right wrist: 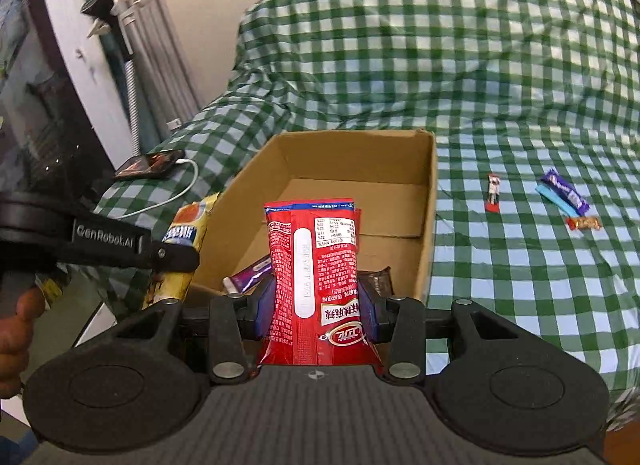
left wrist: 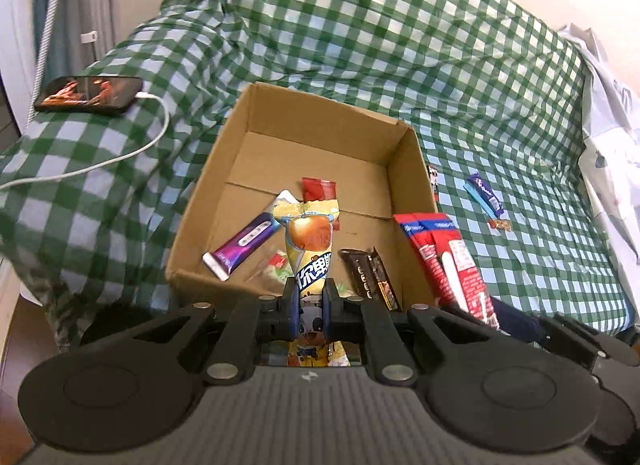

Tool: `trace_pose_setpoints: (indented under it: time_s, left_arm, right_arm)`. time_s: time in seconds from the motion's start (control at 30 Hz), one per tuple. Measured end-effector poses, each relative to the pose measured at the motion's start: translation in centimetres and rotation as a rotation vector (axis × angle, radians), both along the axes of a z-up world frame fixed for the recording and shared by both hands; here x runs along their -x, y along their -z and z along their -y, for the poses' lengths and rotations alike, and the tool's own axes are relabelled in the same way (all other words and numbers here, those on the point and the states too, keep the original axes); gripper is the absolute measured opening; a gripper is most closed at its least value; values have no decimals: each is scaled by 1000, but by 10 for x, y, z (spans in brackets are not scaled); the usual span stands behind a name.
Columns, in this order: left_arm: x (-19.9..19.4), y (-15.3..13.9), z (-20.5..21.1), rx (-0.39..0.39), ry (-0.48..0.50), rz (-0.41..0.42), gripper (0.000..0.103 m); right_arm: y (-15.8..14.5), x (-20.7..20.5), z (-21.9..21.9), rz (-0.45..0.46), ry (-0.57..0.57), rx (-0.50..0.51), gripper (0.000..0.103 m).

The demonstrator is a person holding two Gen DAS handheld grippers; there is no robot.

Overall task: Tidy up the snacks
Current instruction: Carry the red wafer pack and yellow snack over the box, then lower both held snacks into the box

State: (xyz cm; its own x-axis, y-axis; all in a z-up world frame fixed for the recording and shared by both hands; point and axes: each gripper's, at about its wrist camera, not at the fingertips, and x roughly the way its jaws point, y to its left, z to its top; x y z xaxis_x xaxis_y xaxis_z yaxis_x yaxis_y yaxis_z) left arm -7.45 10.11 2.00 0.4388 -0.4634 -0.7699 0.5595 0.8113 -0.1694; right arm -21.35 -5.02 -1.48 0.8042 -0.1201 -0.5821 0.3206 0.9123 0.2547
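Note:
An open cardboard box (left wrist: 412, 169) sits on the green checked bed. Inside lie a purple bar (left wrist: 244, 245), a red packet (left wrist: 318, 190), a dark brown bar (left wrist: 370, 277) and a clear wrapped snack. My left gripper (left wrist: 311, 307) is shut on a yellow snack bag (left wrist: 310, 249) and holds it over the box's near edge. My right gripper (right wrist: 316, 305) is shut on a red snack bag (right wrist: 316, 261), also over the near edge of the box (right wrist: 430, 201). The red bag (left wrist: 448, 257) and yellow bag (right wrist: 188, 225) show in each other's views.
Loose on the bed right of the box lie a small red-ended stick (right wrist: 494, 192), a purple and blue bar (right wrist: 562, 193) and a small orange candy (right wrist: 585, 223). A phone (left wrist: 88, 94) with a white cable lies left of the box. A rumpled blanket rises behind.

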Motion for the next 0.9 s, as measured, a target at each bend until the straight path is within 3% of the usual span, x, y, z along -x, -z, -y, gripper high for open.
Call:
trace_pose_setpoints:
  time_s: [0.37,0.9]
  left_arm:
    - [25,-18,-19,76,22,48,12]
    - [29,-17,-29,84,6,53,12]
  right_arm:
    - [-17,16,-31,33,3,74,44]
    - [-21,29,-39,51,2,95,45]
